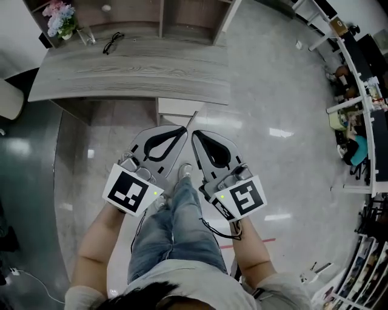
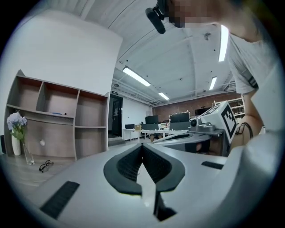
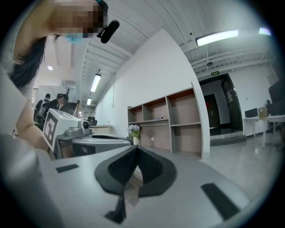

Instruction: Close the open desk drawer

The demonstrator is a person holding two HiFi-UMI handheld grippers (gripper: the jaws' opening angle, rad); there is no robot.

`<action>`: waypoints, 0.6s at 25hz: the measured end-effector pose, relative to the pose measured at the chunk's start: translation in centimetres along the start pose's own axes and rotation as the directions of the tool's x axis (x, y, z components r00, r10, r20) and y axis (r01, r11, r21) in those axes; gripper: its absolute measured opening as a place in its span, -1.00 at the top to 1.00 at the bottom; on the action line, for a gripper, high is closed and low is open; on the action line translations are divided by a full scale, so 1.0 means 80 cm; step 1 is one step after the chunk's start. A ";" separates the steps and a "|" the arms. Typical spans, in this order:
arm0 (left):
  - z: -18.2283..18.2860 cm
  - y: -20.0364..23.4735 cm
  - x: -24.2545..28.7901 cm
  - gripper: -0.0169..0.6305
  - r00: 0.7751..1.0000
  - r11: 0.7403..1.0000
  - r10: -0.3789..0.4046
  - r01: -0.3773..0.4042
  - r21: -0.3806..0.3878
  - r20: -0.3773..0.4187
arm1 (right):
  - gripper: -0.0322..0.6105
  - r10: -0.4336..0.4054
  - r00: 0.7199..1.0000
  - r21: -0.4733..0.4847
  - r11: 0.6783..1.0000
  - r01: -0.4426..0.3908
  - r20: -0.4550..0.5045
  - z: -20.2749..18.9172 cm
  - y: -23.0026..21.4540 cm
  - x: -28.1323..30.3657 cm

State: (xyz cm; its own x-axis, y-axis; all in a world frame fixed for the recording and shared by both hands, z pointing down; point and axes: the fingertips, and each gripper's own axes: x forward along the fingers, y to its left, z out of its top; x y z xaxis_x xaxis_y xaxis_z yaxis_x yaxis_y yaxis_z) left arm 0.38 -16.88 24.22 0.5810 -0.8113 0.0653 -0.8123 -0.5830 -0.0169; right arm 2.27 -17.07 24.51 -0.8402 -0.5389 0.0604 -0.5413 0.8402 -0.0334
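Forearms [image 1: 100,236]: two, bare, at the bottom of the head view, each carrying one claw above legs [image 1: 173,224] in blue jeans.

Left claw [image 1: 183,129]: clenched, its dark pads [image 2: 124,167] meeting at the tips, nothing between them.

Right claw [image 1: 194,134]: likewise clenched and empty, pads [image 3: 116,171] meeting at the tips; its tip sits just beside the left one.

Drawer [image 1: 179,111]: white, projecting from under the front edge of the table [image 1: 121,72], right of its middle. Both claw tips are near its front; contact cannot be made out.

Table: grey wood-grain top. Its far left part carries spectacles [image 1: 113,42], a clear glass [image 1: 86,37] and flowers [image 1: 59,17].

Shelf unit [image 1: 182,15]: behind the table.

Floor [image 1: 273,91]: glossy grey.
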 end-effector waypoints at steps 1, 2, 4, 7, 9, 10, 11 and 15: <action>0.008 -0.003 -0.004 0.91 1.000 1.000 -0.001 0.001 0.007 0.005 | 0.88 0.008 1.000 0.002 1.000 -0.008 0.006 0.008 0.006 -0.004; 0.015 -0.007 -0.009 0.91 1.000 1.000 -0.003 0.003 0.015 0.008 | 0.88 0.015 1.000 0.000 1.000 -0.015 0.010 0.014 0.012 -0.008; 0.027 -0.015 -0.018 0.91 1.000 1.000 -0.006 0.005 0.027 0.010 | 0.88 0.026 1.000 -0.006 1.000 -0.026 0.016 0.025 0.024 -0.014; 0.039 -0.023 -0.029 0.91 1.000 1.000 -0.004 0.003 0.028 0.012 | 0.88 0.043 0.999 -0.012 0.999 -0.042 0.027 0.038 0.039 -0.021; 0.044 -0.028 -0.035 0.91 1.000 1.000 -0.001 0.000 0.023 0.014 | 0.88 0.049 0.998 -0.010 0.999 -0.049 0.035 0.044 0.048 -0.026; 0.046 -0.030 -0.038 0.91 1.000 1.000 0.001 -0.002 0.019 0.015 | 0.88 0.051 0.998 -0.009 0.999 -0.051 0.038 0.046 0.051 -0.028; 0.048 -0.031 -0.041 0.91 1.000 1.000 0.004 -0.004 0.014 0.018 | 0.88 0.053 0.998 -0.009 0.999 -0.052 0.040 0.049 0.054 -0.030; 0.059 -0.036 -0.048 0.91 0.999 1.000 0.012 -0.012 0.005 0.038 | 0.88 0.050 0.998 -0.017 0.999 -0.050 0.046 0.056 0.060 -0.038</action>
State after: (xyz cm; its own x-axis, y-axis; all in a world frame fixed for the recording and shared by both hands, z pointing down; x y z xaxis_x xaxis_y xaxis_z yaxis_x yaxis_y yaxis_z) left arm 0.77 -12.31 19.33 0.5729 -0.8191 0.0275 -0.8189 -0.5735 -0.0222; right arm 2.09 -11.63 19.69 -0.8670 -0.4981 0.0124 -0.4983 0.8668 -0.0197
